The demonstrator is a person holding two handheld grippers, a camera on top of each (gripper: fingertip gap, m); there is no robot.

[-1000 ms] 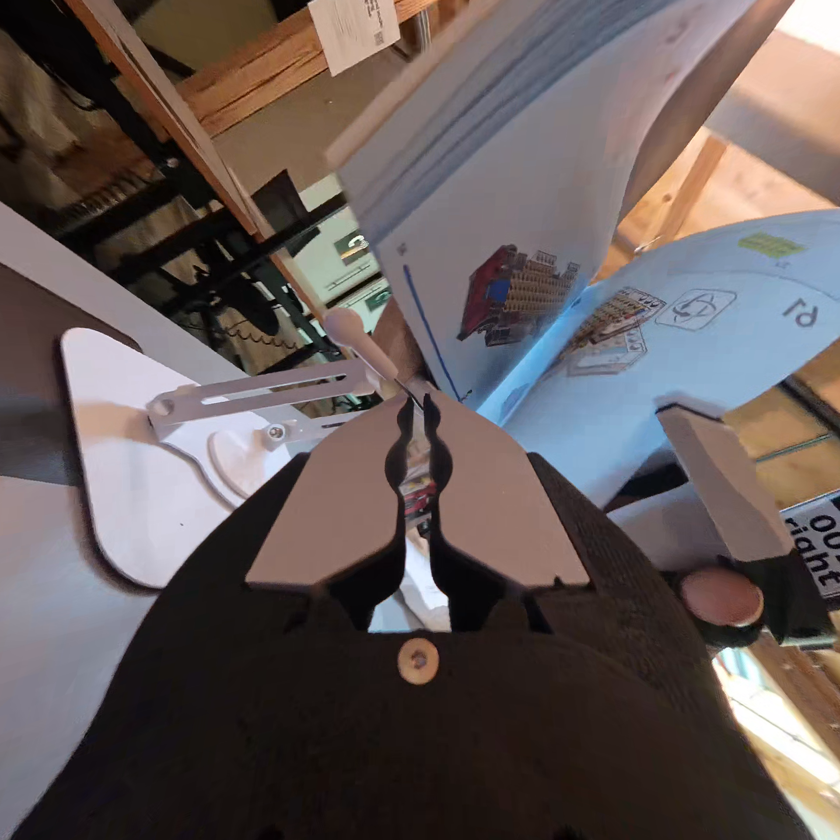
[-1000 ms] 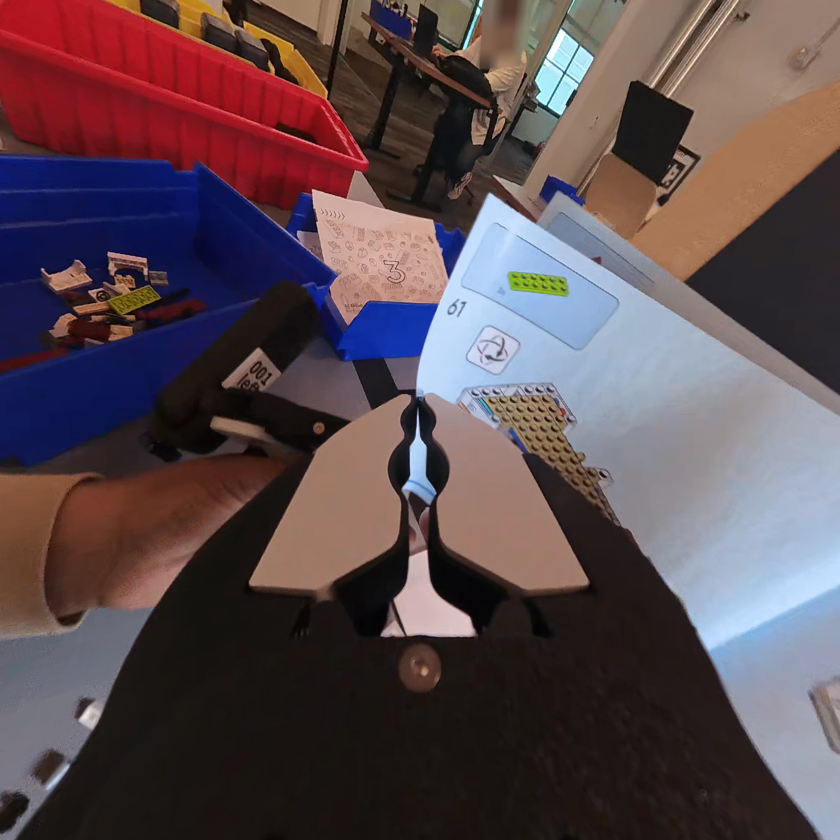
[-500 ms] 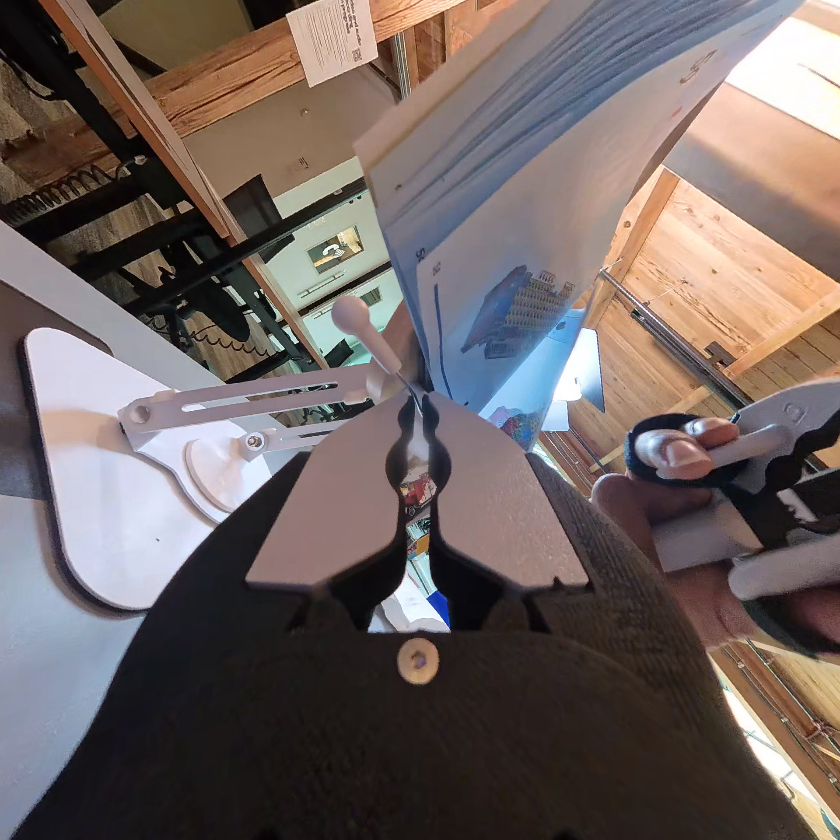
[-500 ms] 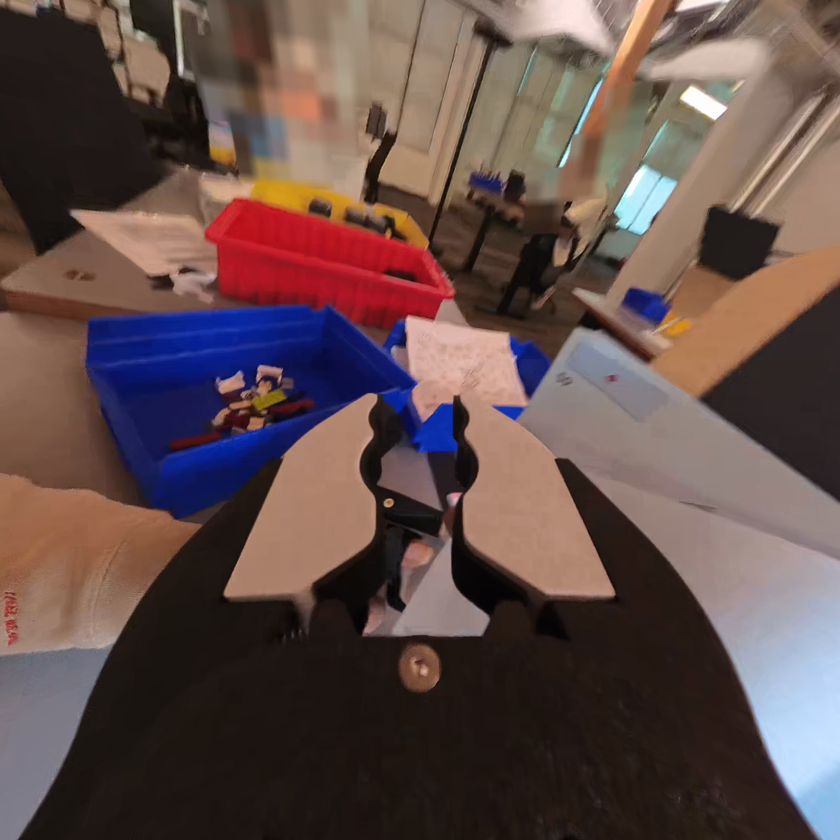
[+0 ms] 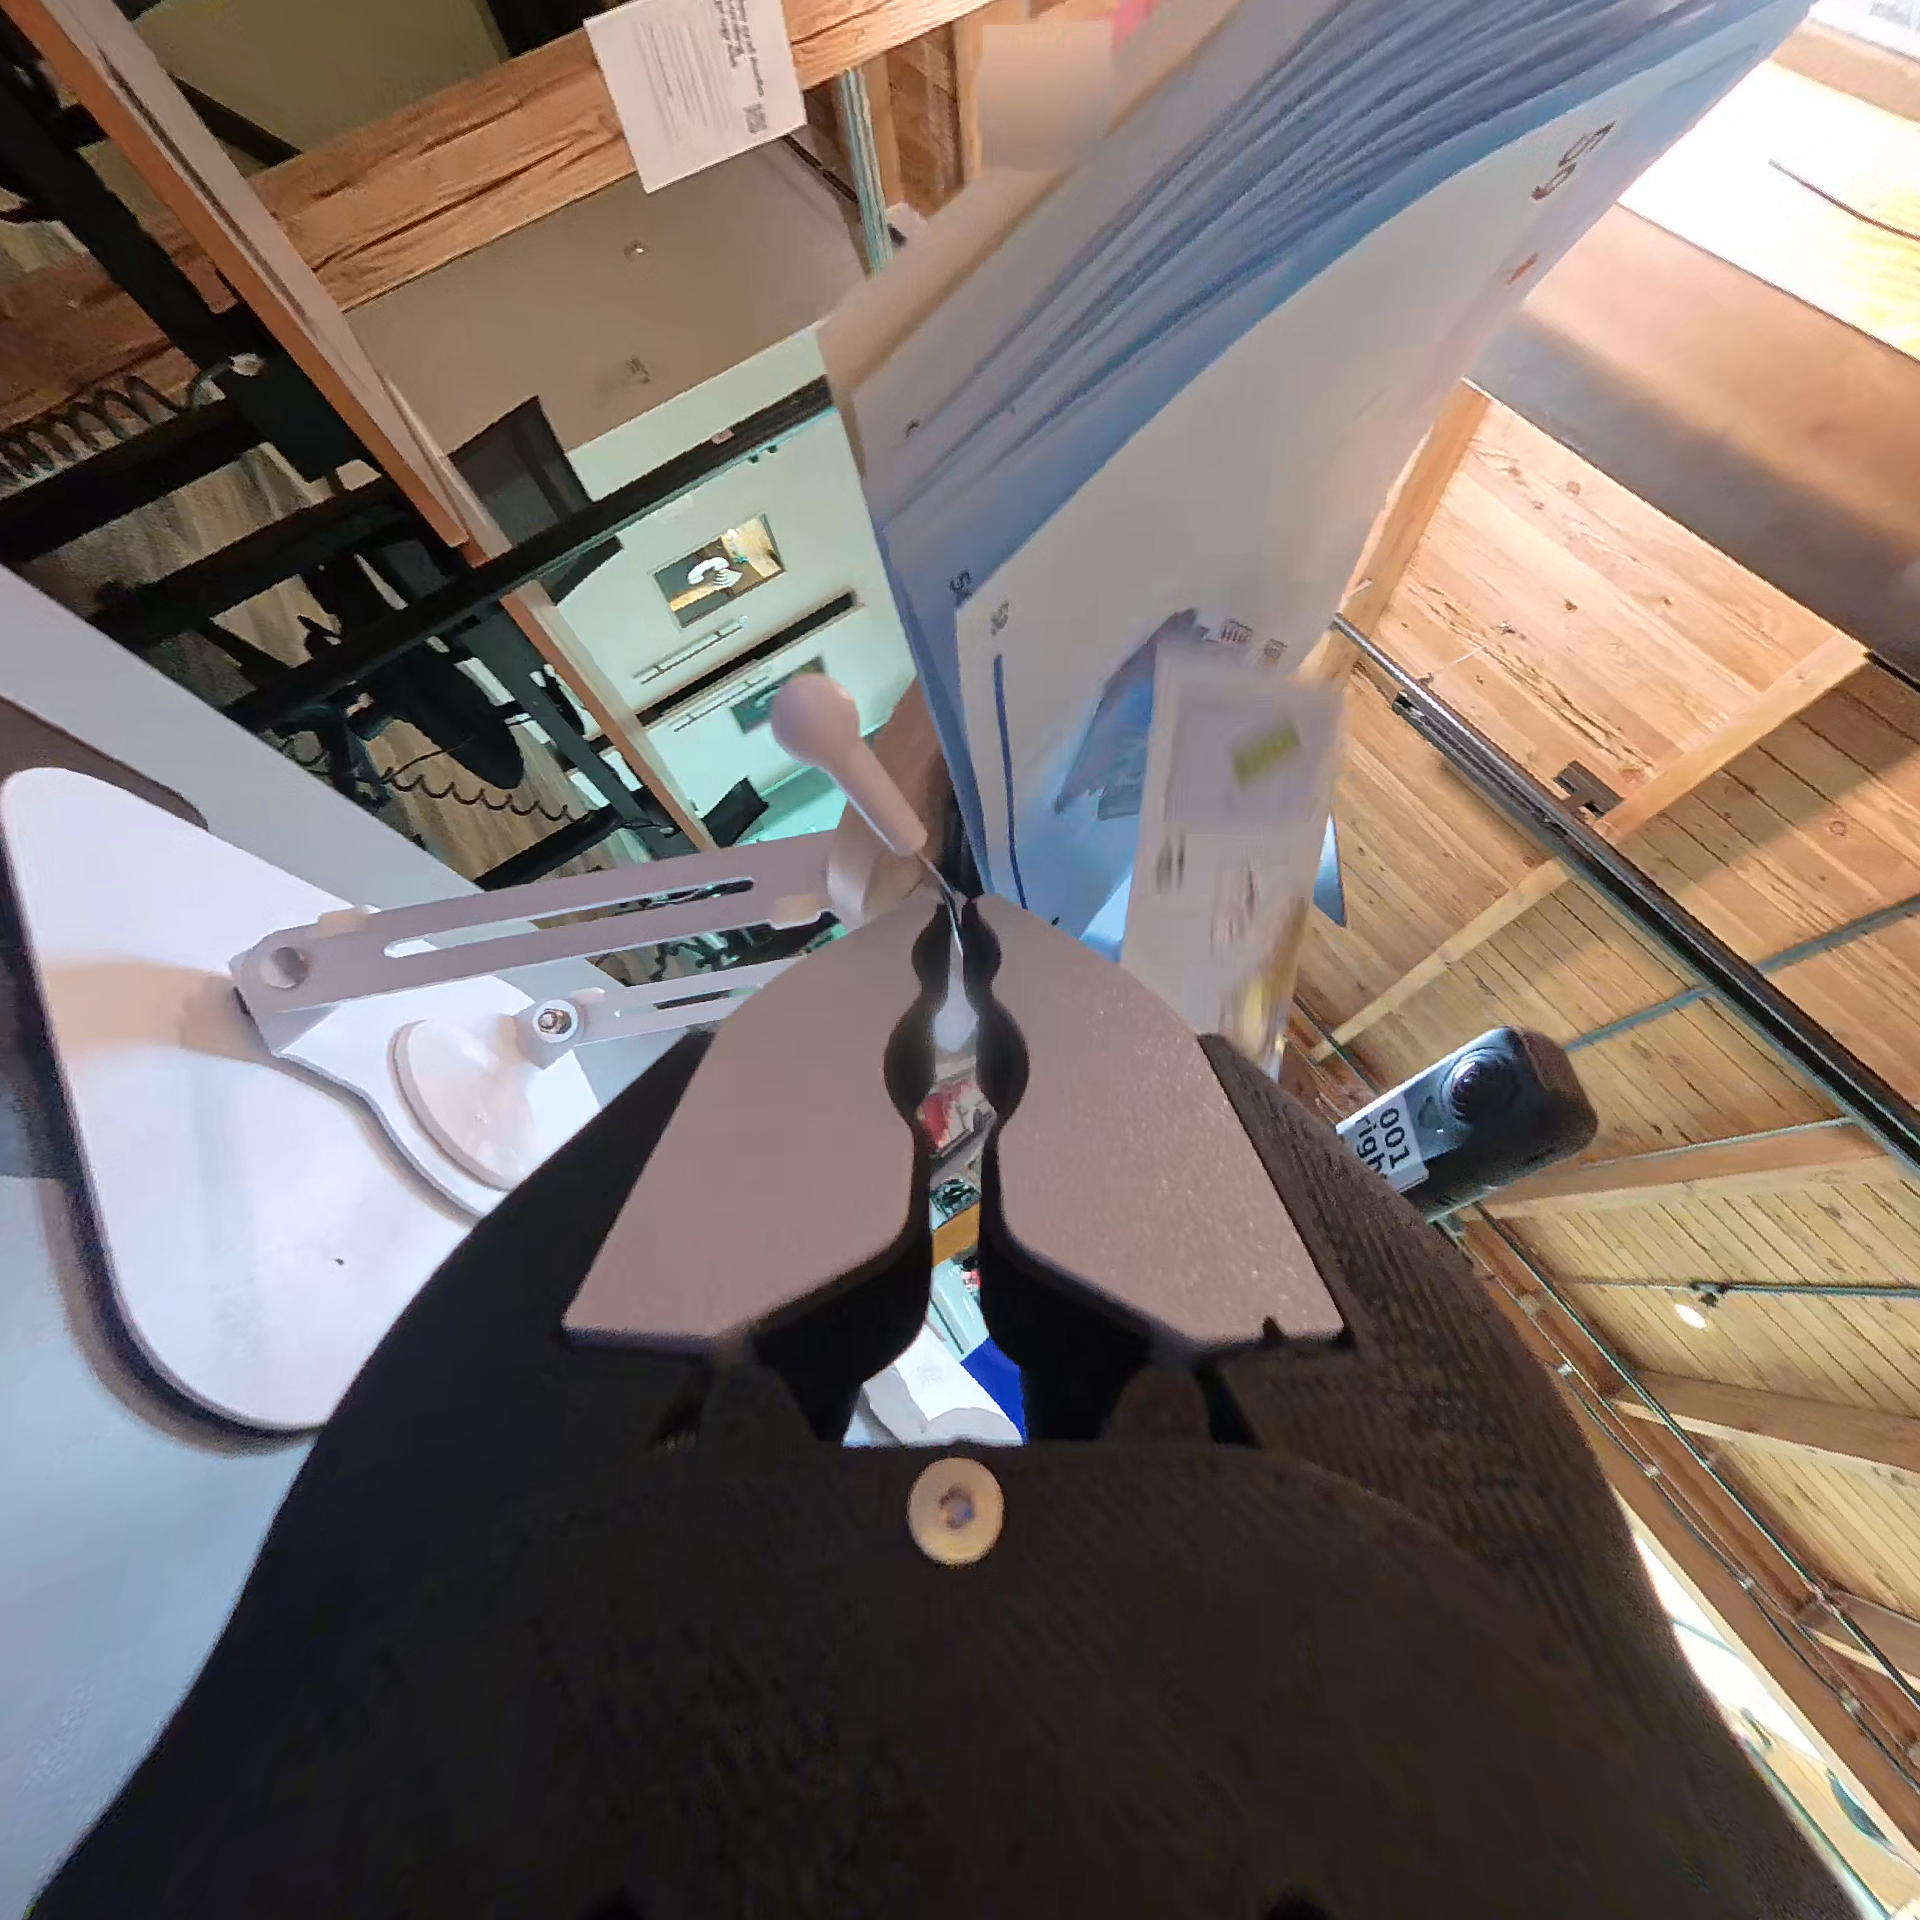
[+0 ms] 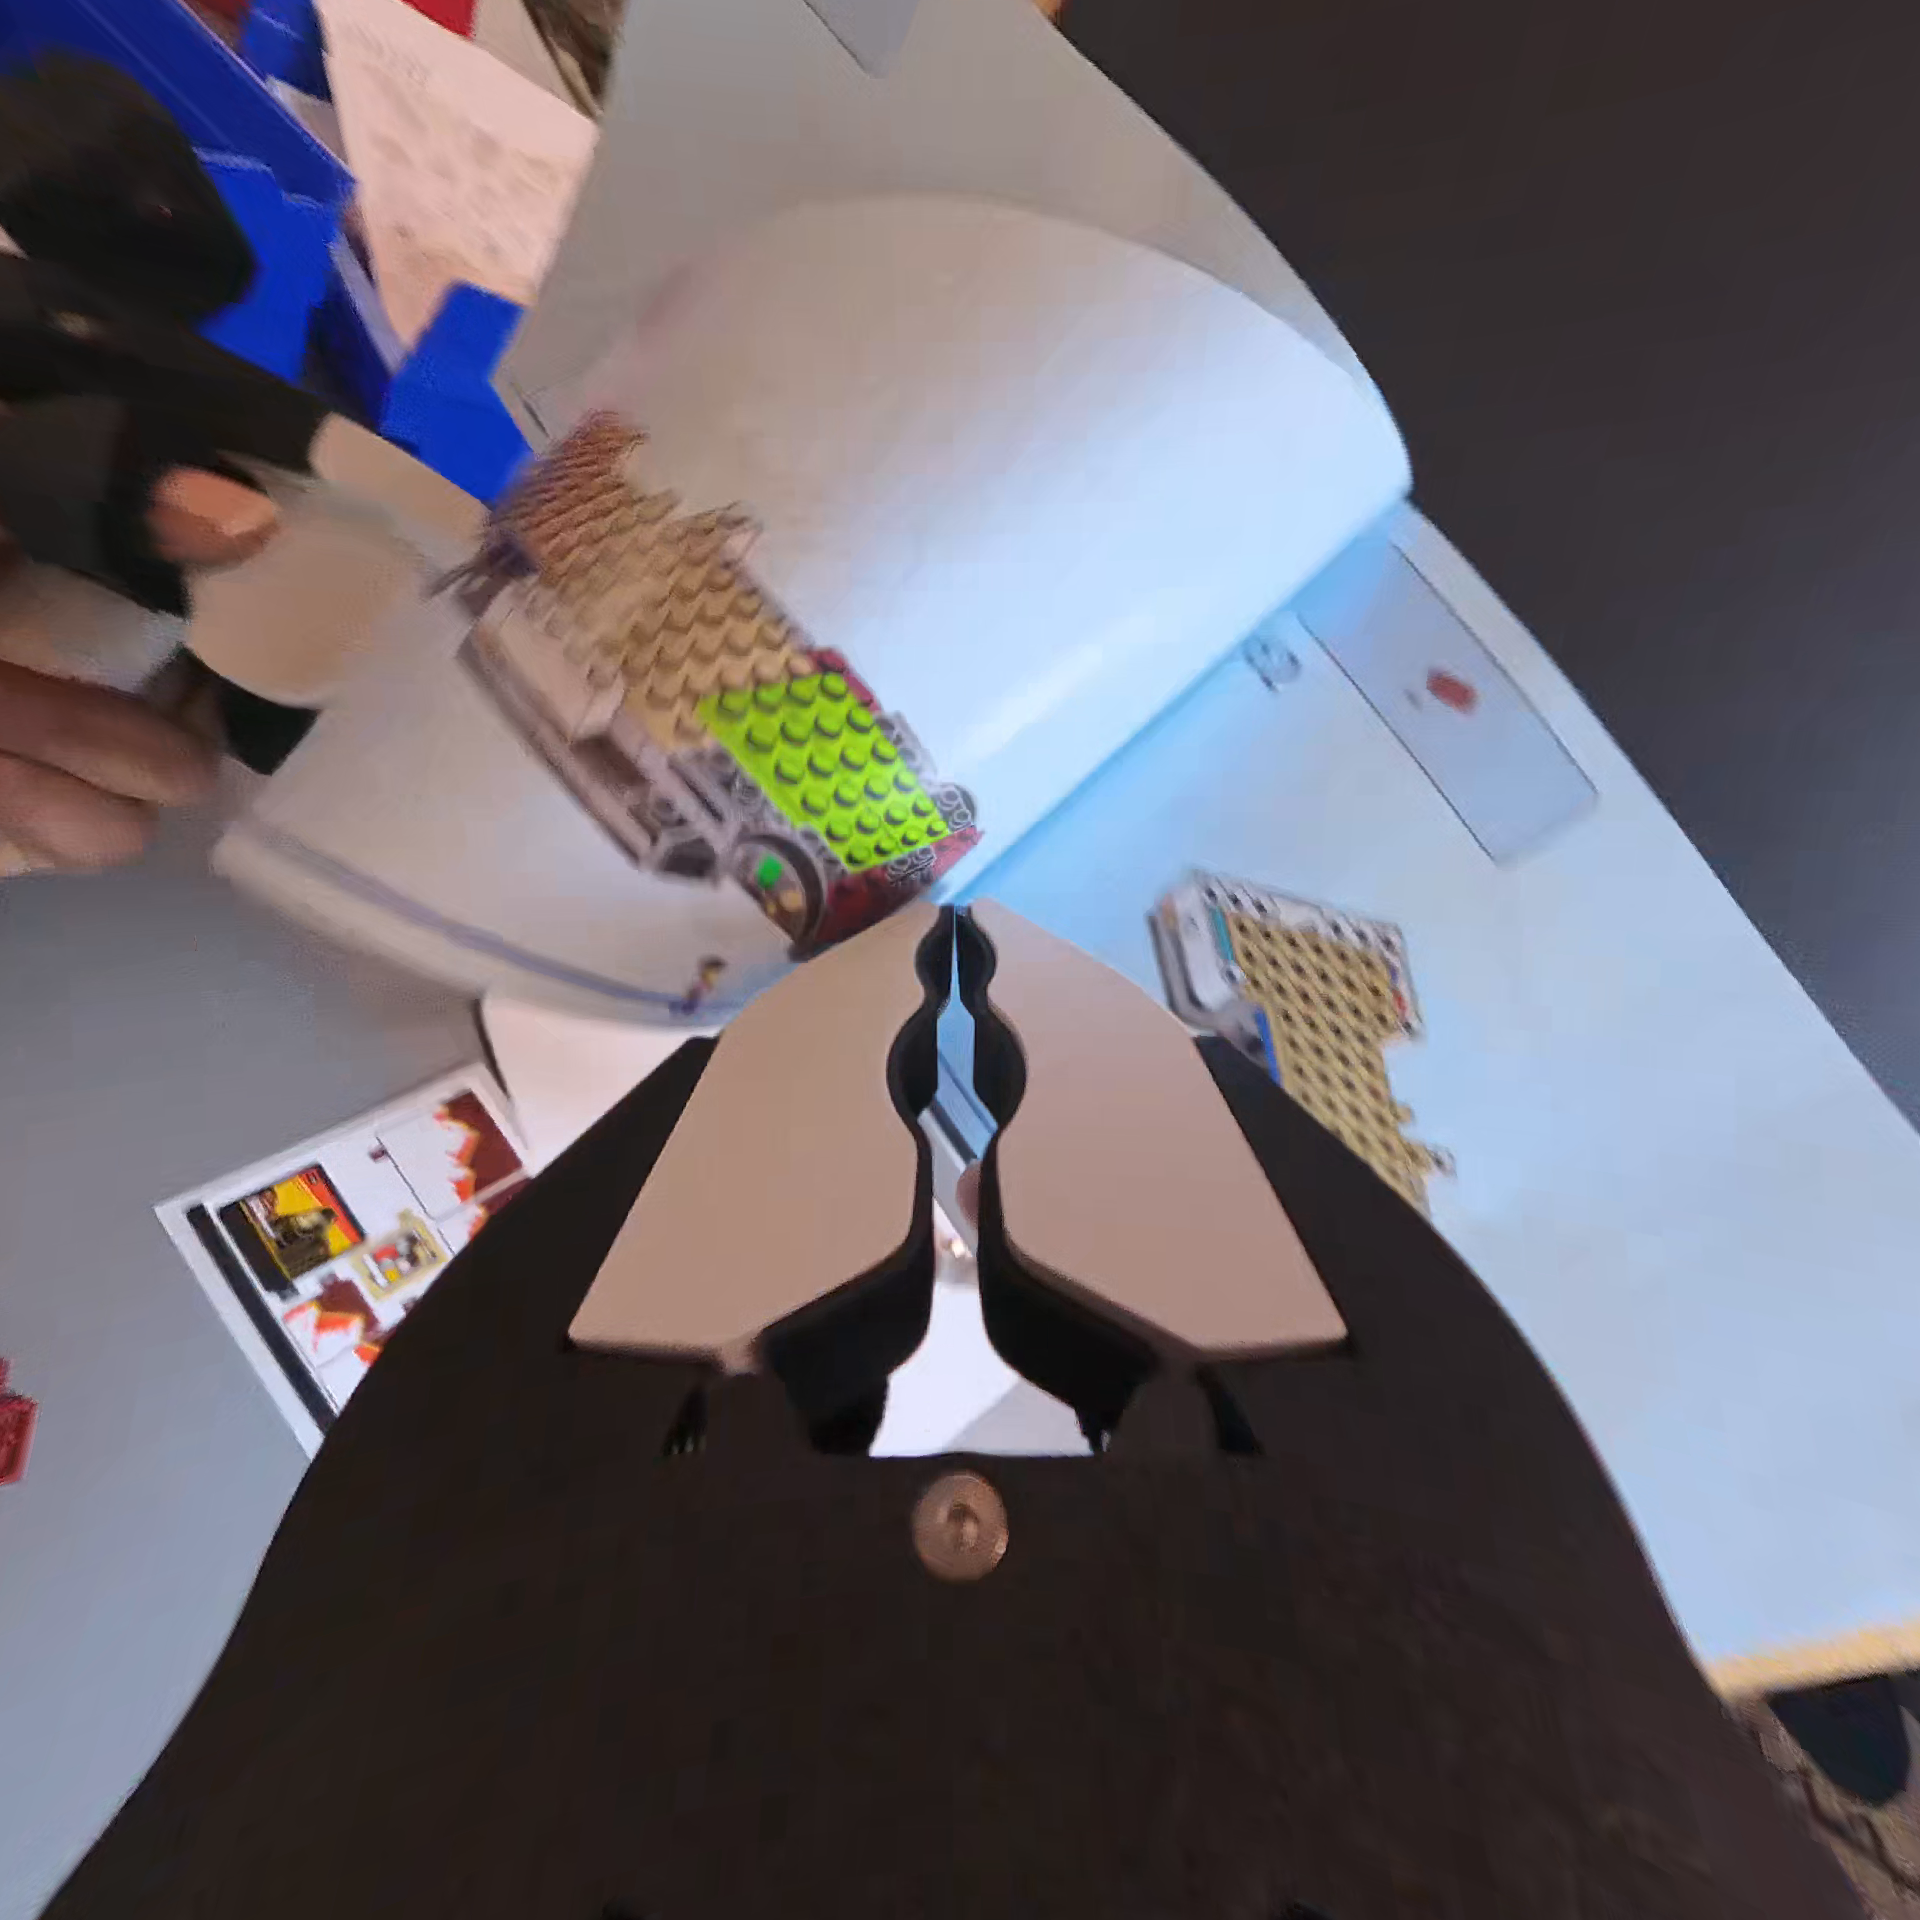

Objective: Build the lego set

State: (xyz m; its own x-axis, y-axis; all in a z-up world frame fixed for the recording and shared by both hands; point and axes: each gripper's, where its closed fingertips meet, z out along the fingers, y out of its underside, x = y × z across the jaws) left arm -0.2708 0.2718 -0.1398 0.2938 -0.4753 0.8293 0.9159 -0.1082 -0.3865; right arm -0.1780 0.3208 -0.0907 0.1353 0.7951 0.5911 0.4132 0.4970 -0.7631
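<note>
An open instruction booklet (image 5: 1143, 468) stands tilted on a white book stand (image 5: 187, 1039) that has a metal arm (image 5: 520, 925) and a beige knobbed page pin (image 5: 831, 748). My left gripper (image 5: 961, 909) is shut on the booklet's lower edge, beside the pin's thin wire. A blurred loose page (image 5: 1226, 831) swings next to it. My right gripper (image 6: 954, 914) is shut on the edge of a page (image 6: 727, 727) that curls up and over to the left. The flat right-hand page (image 6: 1507, 1091) lies below. The left gripper (image 6: 114, 291) and a hand (image 6: 73, 758) show at the far left of the right wrist view.
Blue bins (image 6: 447, 384) stand behind the booklet. A printed leaflet (image 6: 343, 1236) lies on the grey table (image 6: 156, 987), and a red piece (image 6: 12, 1423) sits at the left edge. The right gripper's camera body (image 5: 1475, 1112) shows low right in the left wrist view. Wooden beams are overhead. My right fingertips sit around 12 cm from my left ones. My left tips are roughly 20 cm from the red piece (image 6: 12, 1423).
My right gripper let go of a page, opened and rose away, then came back down and shut on a page edge. That page now curls left. My left gripper stayed shut on the booklet.
</note>
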